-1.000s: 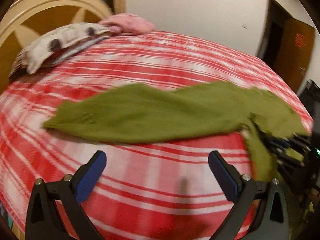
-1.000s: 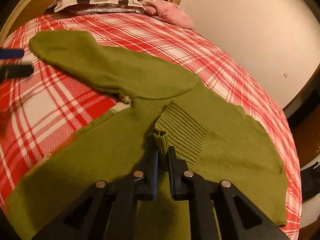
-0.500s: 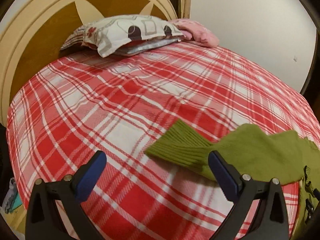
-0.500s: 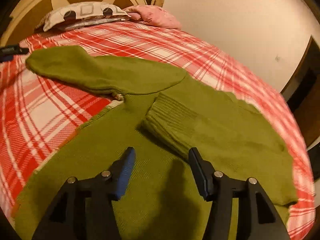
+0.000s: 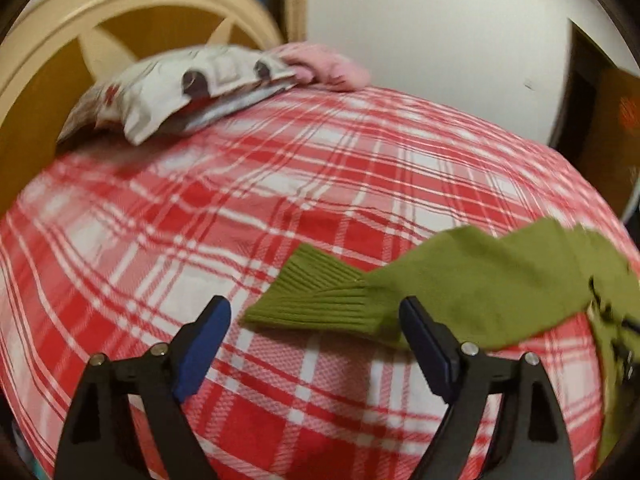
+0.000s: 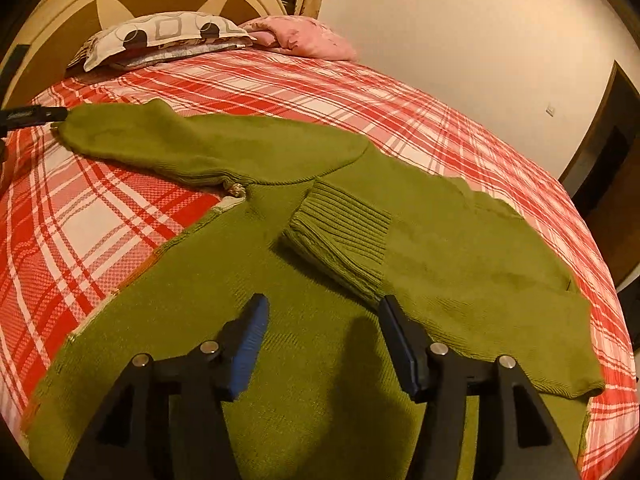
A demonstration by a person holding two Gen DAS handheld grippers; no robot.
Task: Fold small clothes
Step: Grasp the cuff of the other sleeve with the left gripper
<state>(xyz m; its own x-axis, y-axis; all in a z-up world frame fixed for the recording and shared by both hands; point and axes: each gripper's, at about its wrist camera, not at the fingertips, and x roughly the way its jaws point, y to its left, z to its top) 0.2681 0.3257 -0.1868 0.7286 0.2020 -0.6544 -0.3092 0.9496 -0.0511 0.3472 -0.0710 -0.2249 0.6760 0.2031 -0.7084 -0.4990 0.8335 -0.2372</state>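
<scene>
plaid bed (image 6: 120, 232), green sweater (image 6: 320, 340); left claw (image 5: 316, 320) and right claw (image 6: 324, 316) wide, low over it

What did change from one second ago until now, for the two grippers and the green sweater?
The right gripper let go of the ribbed cuff it had pinched and drew back, open; that sleeve now lies folded across the green sweater. The left gripper swung toward the outstretched sleeve's cuff, remaining open. The pillow and plaid bedspread stayed unchanged.
</scene>
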